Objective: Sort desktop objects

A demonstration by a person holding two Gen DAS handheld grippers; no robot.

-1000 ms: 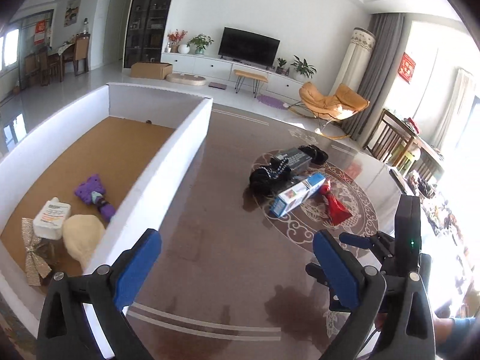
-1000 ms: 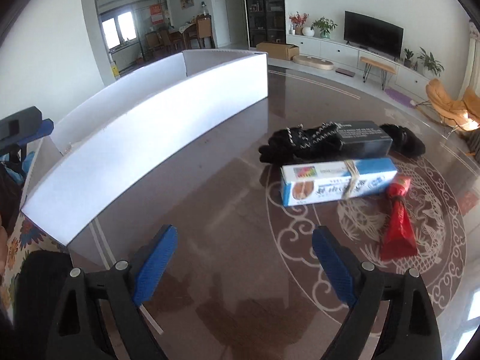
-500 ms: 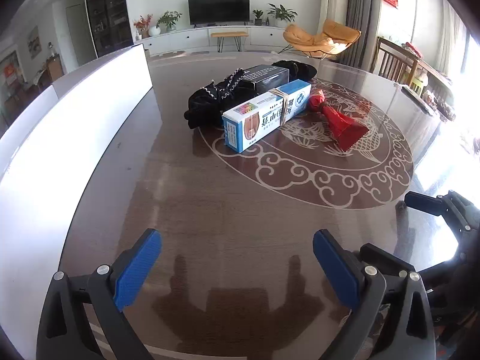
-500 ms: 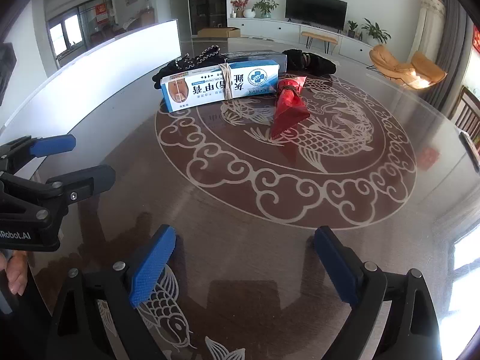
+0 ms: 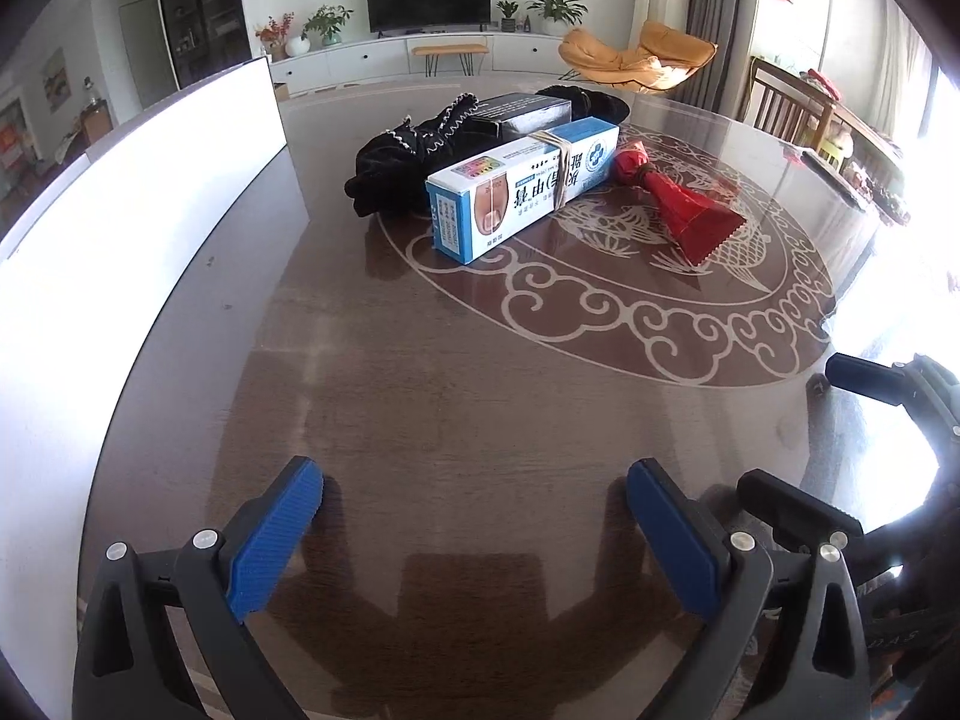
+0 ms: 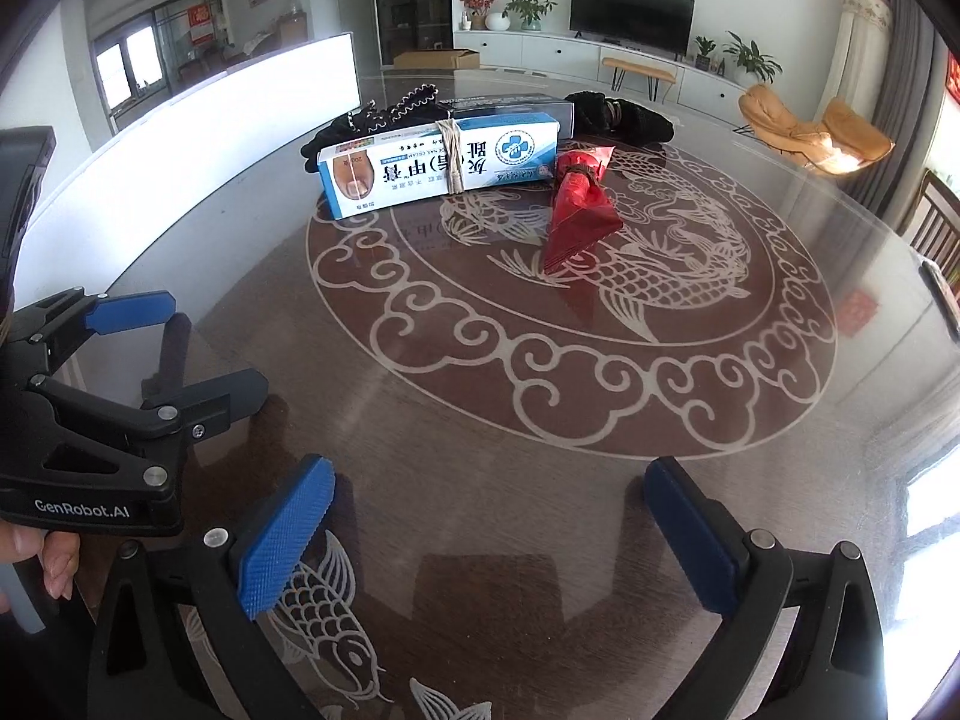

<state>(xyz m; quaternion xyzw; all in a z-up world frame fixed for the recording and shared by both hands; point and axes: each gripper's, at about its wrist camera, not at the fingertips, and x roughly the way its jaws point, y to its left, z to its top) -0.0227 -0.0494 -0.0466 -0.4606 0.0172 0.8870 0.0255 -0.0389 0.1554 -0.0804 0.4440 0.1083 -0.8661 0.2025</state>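
Observation:
A blue-and-white cream box (image 5: 521, 189) (image 6: 438, 165) with a rubber band lies at the table's middle. A red cone-shaped packet (image 5: 681, 207) (image 6: 579, 210) lies to its right. Behind them are a black cloth with white trim (image 5: 408, 147) (image 6: 366, 120), a dark box (image 5: 522, 114) (image 6: 510, 105) and a second black bundle (image 6: 624, 114). My left gripper (image 5: 474, 516) is open and empty, low over the table, well short of the box. My right gripper (image 6: 489, 516) is open and empty beside it.
A white-walled sorting box (image 5: 138, 198) (image 6: 240, 96) runs along the table's left side. The round glass table (image 6: 600, 432) has a carved fish pattern. The left gripper shows at the left of the right wrist view (image 6: 129, 348). Chairs stand beyond the right edge.
Both grippers swung right, away from the white box, to face the pile of objects, and came lower over the table. Both stayed open.

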